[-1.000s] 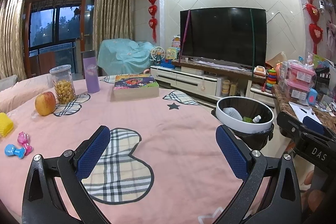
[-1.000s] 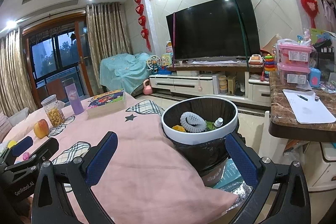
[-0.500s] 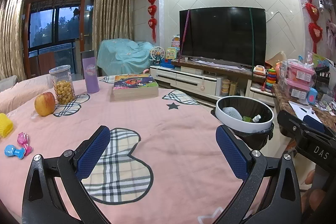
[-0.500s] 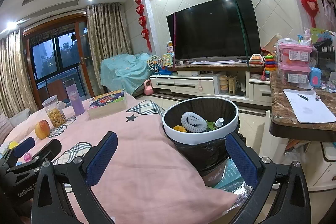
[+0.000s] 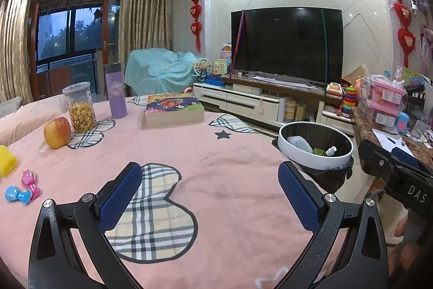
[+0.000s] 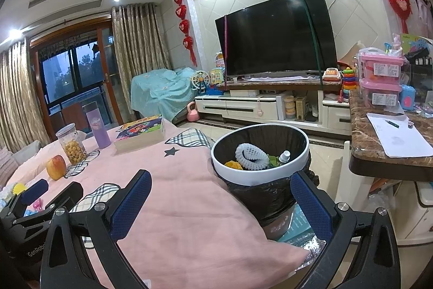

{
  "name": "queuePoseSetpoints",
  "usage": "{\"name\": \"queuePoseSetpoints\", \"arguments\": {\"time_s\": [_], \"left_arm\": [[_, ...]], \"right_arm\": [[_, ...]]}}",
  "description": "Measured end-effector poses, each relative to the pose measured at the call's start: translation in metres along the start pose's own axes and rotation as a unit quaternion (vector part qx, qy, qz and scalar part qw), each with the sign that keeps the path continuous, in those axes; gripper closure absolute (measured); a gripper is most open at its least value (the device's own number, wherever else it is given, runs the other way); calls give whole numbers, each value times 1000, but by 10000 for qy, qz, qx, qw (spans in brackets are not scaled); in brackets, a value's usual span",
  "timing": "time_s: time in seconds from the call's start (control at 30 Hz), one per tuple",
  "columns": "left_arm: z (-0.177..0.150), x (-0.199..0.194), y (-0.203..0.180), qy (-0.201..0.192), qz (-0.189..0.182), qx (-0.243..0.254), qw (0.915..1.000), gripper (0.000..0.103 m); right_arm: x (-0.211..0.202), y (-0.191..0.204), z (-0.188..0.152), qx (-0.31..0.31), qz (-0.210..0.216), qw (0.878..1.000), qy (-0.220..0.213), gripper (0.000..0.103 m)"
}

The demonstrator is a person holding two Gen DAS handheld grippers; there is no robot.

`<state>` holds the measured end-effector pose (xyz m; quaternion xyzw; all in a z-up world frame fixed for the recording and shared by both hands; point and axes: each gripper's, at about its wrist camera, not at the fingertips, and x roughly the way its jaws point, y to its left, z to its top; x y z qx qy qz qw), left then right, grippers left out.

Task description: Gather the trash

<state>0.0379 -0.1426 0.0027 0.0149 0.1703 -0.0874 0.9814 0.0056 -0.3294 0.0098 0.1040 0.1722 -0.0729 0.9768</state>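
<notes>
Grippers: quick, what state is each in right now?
Left gripper: open, holding nothing.
Right gripper: open, holding nothing.

Apple (image 5: 57, 132), snack jar (image 5: 79, 107) (perhaps popcorn), purple bottle (image 5: 117, 94), book (image 5: 173, 110) on pink tablecloth (image 5: 222, 169).

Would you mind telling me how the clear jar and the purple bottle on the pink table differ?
The jar is see-through, showing yellow balls filling its lower part; the bottle is opaque purple, so its contents are hidden. The jar is wider and shorter, the bottle slimmer and taller. The jar stands next to the apple, the bottle nearer the book. Both stand upright with lids on, at the far side of the table.
</notes>
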Motion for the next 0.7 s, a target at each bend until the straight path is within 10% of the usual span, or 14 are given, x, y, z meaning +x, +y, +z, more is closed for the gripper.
{"name": "queuePoseSetpoints", "arguments": {"time_s": [0.7], "left_arm": [[-6, 11, 15, 249, -12, -77, 9997, 0]], "right_arm": [[15, -7, -3, 143, 97, 9995, 259, 0]]}}
